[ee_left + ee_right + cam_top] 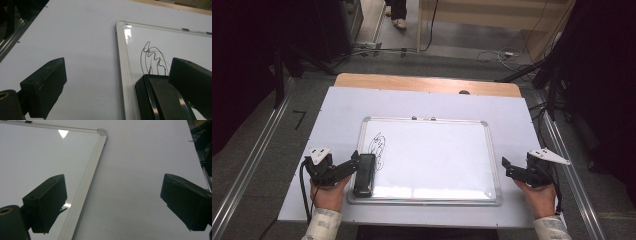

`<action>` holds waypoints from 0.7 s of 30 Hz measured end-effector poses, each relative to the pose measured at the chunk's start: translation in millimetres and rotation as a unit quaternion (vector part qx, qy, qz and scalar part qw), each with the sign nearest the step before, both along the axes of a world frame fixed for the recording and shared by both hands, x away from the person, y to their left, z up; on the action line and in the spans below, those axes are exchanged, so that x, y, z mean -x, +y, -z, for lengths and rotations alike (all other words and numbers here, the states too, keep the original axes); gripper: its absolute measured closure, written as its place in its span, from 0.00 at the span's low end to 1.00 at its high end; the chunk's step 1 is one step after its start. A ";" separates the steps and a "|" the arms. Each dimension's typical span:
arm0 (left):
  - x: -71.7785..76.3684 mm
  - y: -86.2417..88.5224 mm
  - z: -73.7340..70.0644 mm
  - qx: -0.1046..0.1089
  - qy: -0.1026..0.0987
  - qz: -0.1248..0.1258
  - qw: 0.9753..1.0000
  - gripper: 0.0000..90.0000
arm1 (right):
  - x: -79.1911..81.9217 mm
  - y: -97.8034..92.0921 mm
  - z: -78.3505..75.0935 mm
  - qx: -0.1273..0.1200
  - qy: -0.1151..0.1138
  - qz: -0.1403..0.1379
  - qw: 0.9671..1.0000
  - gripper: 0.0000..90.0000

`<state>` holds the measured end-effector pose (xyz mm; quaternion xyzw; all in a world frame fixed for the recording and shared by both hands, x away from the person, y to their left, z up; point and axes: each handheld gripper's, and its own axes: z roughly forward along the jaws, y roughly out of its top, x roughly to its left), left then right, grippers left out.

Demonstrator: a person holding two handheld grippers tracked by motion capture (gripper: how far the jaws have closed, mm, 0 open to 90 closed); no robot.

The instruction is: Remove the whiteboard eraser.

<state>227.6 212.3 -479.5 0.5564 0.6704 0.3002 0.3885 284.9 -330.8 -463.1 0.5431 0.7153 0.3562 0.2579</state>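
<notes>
Black eraser [364, 174] at lower left of whiteboard [492, 150]; left gripper [353, 166], wide, straddles it. Right gripper [507, 168] wide, idle. Next: clamp, wipe scribble [378, 146].

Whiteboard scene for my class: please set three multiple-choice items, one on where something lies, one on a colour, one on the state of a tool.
1. Where does the black rectangular eraser lie?
A. On the white metal-framed whiteboard's near left corner
B. At its far right corner
C. On the floor

2. What colour is the scribble?
A. Red
B. Black
C. Green

3. How does the right tool stand?
A. Shut on the eraser
B. Shut on nothing
C. Open beside the board's right edge

Key: 1 A, the high view shows it there by the left tool; 2 B, dark lines; 3 C, jaws wide apart with nothing between.
</notes>
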 end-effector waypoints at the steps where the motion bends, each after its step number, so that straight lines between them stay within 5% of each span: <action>1: -0.2 -1.2 0.2 -0.002 0.001 0.001 1.000 0.02 | 0.1 0.0 0.0 0.000 0.000 0.000 1.000 0.06; 21: -2.7 -19.3 4.9 -0.001 0.016 0.017 1.000 0.02 | 0.6 1.1 0.7 0.003 0.001 0.000 1.000 0.06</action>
